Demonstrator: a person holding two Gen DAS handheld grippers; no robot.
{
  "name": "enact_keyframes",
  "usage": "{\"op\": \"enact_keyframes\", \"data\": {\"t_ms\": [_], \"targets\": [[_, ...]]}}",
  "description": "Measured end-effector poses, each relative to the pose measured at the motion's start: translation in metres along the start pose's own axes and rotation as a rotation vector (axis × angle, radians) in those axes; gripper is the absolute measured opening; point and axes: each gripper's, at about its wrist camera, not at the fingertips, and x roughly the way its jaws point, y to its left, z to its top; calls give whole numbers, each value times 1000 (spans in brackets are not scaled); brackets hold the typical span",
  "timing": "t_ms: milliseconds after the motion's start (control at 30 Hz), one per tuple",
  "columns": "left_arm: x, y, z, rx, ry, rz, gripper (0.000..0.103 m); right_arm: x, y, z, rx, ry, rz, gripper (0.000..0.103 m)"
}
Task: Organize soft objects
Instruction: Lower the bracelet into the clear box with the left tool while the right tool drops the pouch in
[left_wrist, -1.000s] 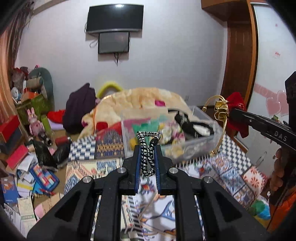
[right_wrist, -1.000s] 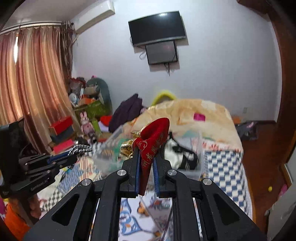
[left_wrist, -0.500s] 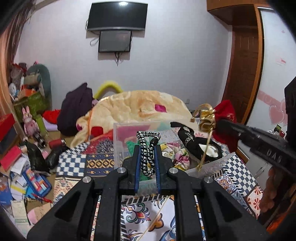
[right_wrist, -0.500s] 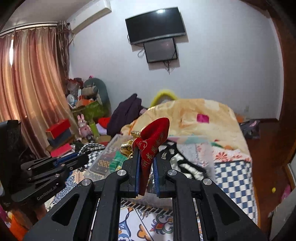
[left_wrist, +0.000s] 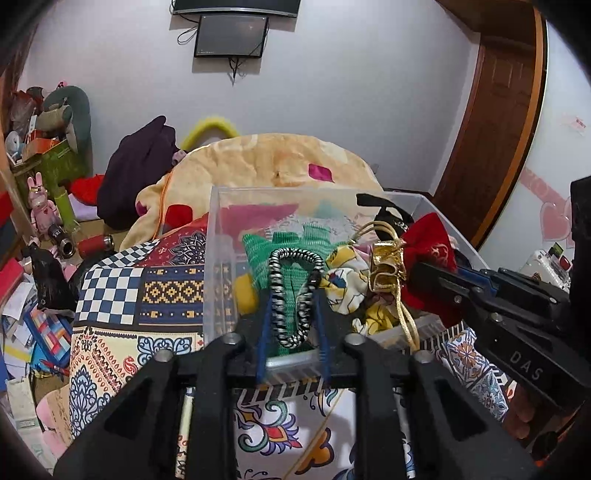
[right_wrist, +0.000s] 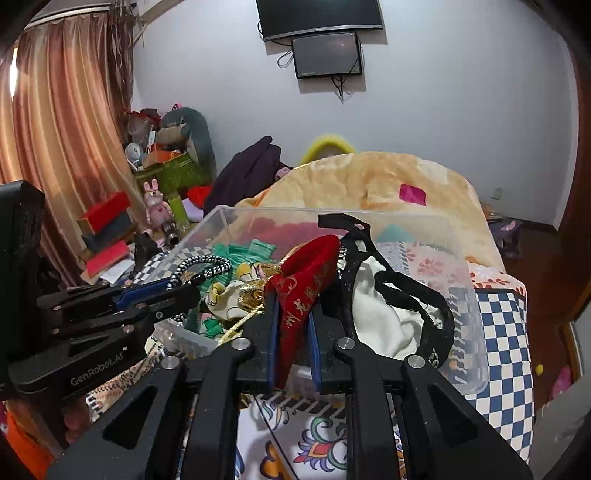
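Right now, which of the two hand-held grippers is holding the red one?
The right hand-held gripper: it pinches the red pouch with gold cord. The left hand-held gripper holds a black-and-white hair tie.

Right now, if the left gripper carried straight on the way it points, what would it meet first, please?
Probably the green knitted cloth in the clear plastic box, just beyond the striped hair tie that the left gripper holds; depth is uncertain.

White wall (left_wrist: 351, 92), mounted TV (right_wrist: 319, 16), pink curtains (right_wrist: 62, 147), wooden door (left_wrist: 491, 122).
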Motion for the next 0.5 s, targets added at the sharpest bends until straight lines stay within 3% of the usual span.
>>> {"op": "enact_keyframes", "data": {"t_ms": [33, 100, 133, 200, 500], "targets": [[-1, -2, -1, 4, -4, 7, 41, 0, 0, 1, -1, 4, -3, 16], [-6, -5, -3, 12, -15, 15, 49, -1, 1, 1, -8, 11, -19, 27], [-8, -6, -3, 13, -19, 13, 50, -2, 1, -1, -12, 8, -32, 37], [-14, -7, -4, 16, -27, 8, 51, -6, 1, -3, -15, 1, -48, 47], [-60, -8, 3, 4, -115, -2, 51, -50, -4, 5, -4, -71, -46, 49]]}}
